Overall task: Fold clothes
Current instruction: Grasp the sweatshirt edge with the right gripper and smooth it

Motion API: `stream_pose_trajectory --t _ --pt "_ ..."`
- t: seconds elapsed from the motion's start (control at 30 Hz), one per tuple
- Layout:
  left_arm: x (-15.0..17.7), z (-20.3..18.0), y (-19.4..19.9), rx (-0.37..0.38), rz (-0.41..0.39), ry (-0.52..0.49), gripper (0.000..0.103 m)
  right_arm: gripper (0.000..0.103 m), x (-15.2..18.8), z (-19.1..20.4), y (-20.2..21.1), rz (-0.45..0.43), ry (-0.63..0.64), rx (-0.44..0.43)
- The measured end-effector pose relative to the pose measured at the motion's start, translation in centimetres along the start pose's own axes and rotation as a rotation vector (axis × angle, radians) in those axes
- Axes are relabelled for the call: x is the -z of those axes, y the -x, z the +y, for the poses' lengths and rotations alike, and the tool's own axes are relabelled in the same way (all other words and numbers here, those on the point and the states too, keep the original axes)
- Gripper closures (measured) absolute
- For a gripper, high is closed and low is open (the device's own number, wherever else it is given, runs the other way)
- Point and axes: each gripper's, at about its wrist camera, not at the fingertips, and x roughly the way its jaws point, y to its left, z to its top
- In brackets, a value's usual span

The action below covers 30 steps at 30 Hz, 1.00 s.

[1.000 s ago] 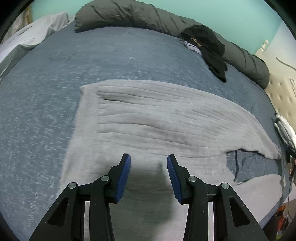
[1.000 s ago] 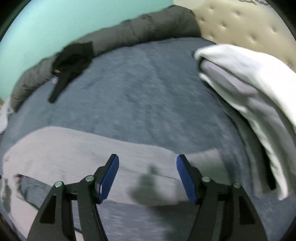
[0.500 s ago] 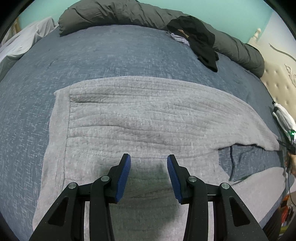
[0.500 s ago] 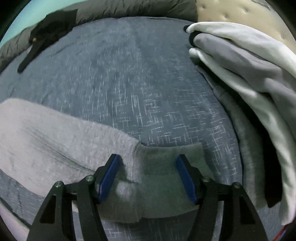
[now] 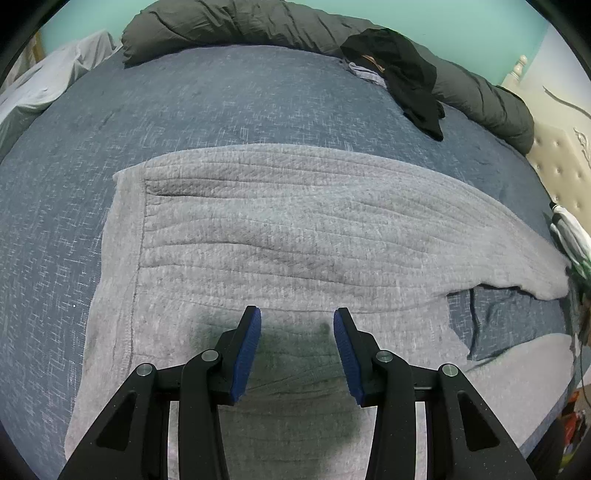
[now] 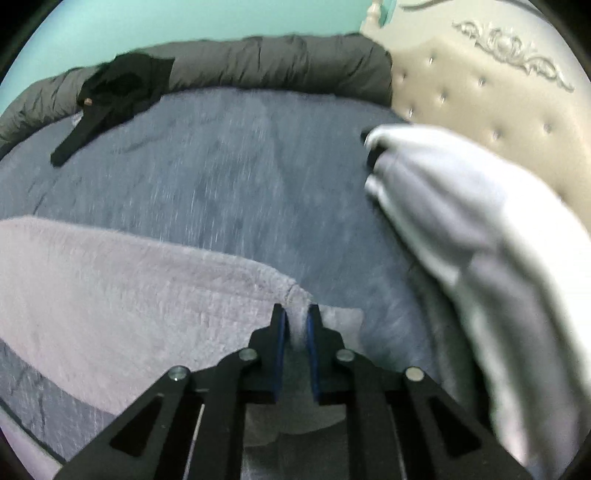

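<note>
Dim even light; left view sharp, right view motion-blurred; fisheye bending, dark vignette at edges.

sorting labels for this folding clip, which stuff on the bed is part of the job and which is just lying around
In the job:
- light grey ribbed knit garment spread on the bed
- right gripper, fingers shut on its cuff end
- left gripper, open above the garment

Lying about:
- crumpled black garment
- rolled dark grey duvet
- stack of white and grey clothes
- blue-grey bedspread
</note>
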Motion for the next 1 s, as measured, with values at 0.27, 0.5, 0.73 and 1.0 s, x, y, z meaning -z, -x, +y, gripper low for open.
stream_pose_trajectory --t 0.27,0.5,0.73,1.0 --pt "-0.2 0.1 0.0 -0.017 0.006 -0.004 0.058 0.093 -4.0 0.4 -1.7 -0.004 0.048 0.061" --pt "-0.2 -0.2 -0.8 -0.027 0.022 -0.022 0.058 0.084 -4.4 1.1 -5.2 0.026 0.075 0.060" --pt "-0.4 -1.0 -1.0 -0.021 0.022 -0.029 0.058 0.057 -4.1 -1.1 -3.2 -0.024 0.031 0.100" --pt "-0.5 -2.1 -0.8 -0.004 0.018 -0.039 0.058 0.057 -3.2 0.0 -3.0 -0.006 0.071 -0.053"
